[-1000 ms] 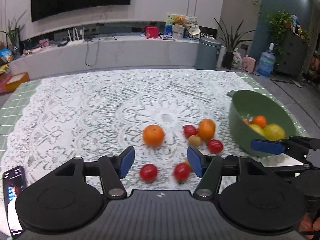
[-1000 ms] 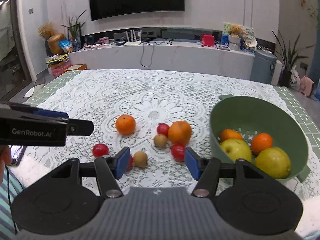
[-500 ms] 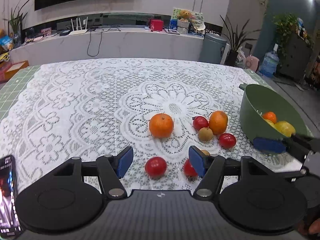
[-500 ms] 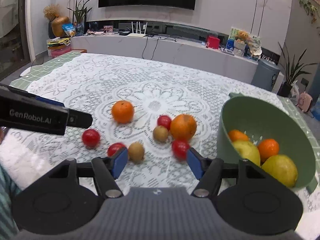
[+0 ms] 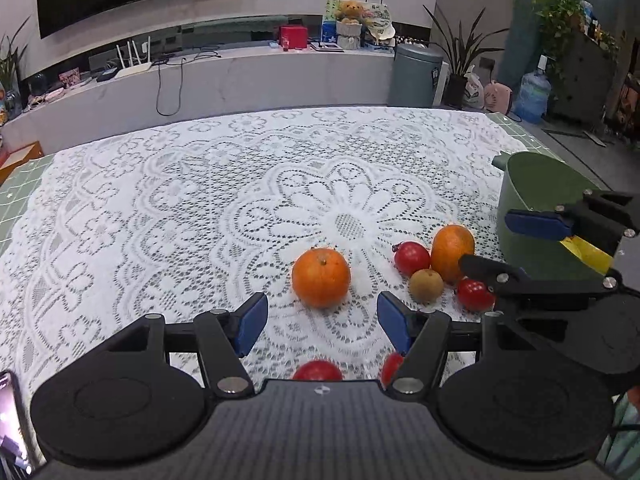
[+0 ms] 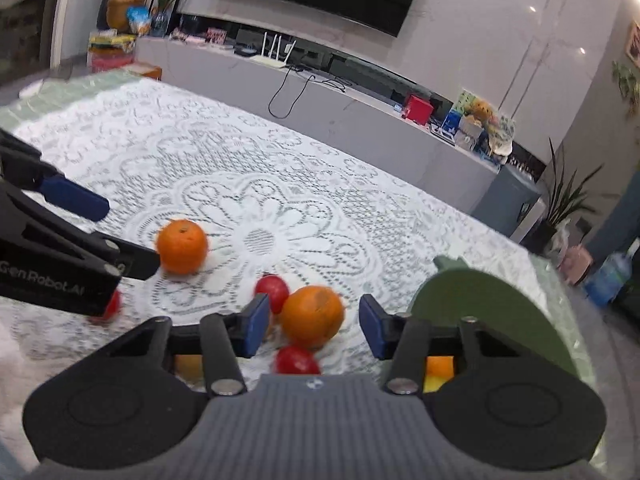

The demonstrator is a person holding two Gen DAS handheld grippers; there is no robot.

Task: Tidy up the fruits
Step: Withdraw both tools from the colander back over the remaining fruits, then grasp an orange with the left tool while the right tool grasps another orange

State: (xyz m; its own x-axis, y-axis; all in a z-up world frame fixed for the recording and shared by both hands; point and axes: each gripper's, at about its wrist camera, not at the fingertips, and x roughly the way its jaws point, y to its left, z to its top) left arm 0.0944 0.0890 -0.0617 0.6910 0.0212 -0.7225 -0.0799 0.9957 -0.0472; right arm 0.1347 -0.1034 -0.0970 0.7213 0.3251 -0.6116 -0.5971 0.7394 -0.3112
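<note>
My left gripper (image 5: 323, 326) is open, its blue pads just short of a round orange (image 5: 321, 278) on the lace cloth. A red tomato (image 5: 318, 370) lies under its jaws. My right gripper (image 6: 313, 326) is tilted and its jaws are closing, with a larger orange (image 6: 312, 316) between them; a small gap shows on each side of the fruit. Red tomatoes (image 6: 298, 360) (image 6: 274, 288) lie beside that orange, and a brown kiwi-like fruit (image 5: 426, 286) sits nearby. The green bowl (image 6: 480, 300) at right holds several fruits, mostly hidden.
The two grippers are close together: the right gripper (image 5: 486, 240) shows at the left wrist view's right edge, in front of the bowl (image 5: 532, 192). A phone (image 5: 12, 420) lies at the near left table edge. A long counter and a bin stand beyond the table.
Both grippers have moved forward and lower toward the fruit. The right one has rolled, narrowed its jaws and now has the larger orange between them. The left one has come up to the round orange.
</note>
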